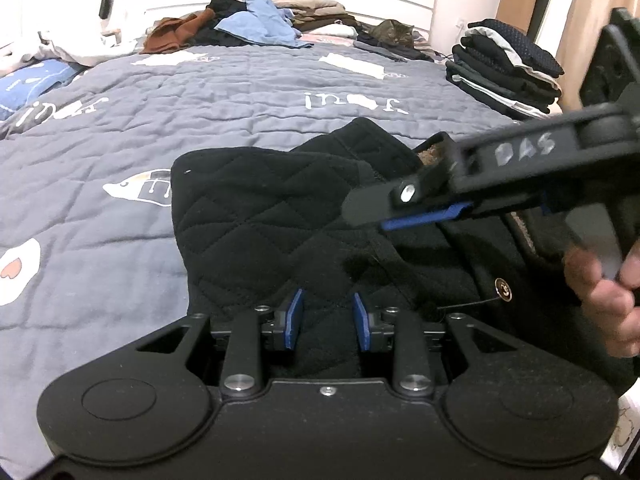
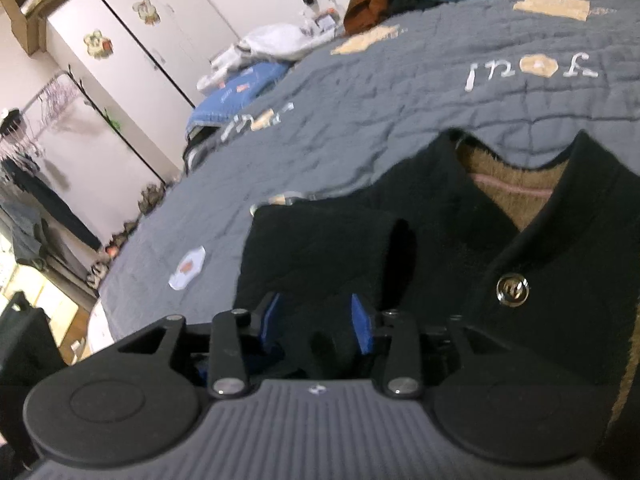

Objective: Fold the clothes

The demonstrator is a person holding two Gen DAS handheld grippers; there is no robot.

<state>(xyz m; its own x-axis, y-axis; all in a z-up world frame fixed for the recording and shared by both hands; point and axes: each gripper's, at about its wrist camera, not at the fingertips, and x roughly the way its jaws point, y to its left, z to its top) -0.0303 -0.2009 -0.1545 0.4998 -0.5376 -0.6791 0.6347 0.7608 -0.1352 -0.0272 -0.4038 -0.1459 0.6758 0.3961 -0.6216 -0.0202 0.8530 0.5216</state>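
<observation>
Left gripper (image 1: pixel 326 322): 2 blue pads stand partly spread with black quilted cloth of the jacket (image 1: pixel 272 224) bunched between them; the cloth fills the gap and looks pinched, though pad contact is not sharply shown.

Right gripper (image 2: pixel 316 322): jaws partly spread, a dark fold of the same jacket lying between the blue pads; whether the pads press on it cannot be told from the right wrist view. In the left wrist view this gripper reaches in from the right above the jacket, blurred, with a hand (image 1: pixel 608 292) on its grip.

The jacket lies on the near part of the grey quilted bedspread (image 1: pixel 200 100), one sleeve folded across its front. Its collar is open, showing a brown fleece lining (image 2: pixel 516 188); 1 metal snap button (image 2: pixel 513 289) sits on the front.

Room for moving: a broad bare stretch of bedspread beyond and to the left of the jacket. A pile of unfolded clothes (image 1: pixel 248 20) lies at the far edge; a stack of folded clothes (image 1: pixel 504 72) stands at the far right.

The jacket's near hem is hidden behind both gripper bodies, and its right side is cut off.
</observation>
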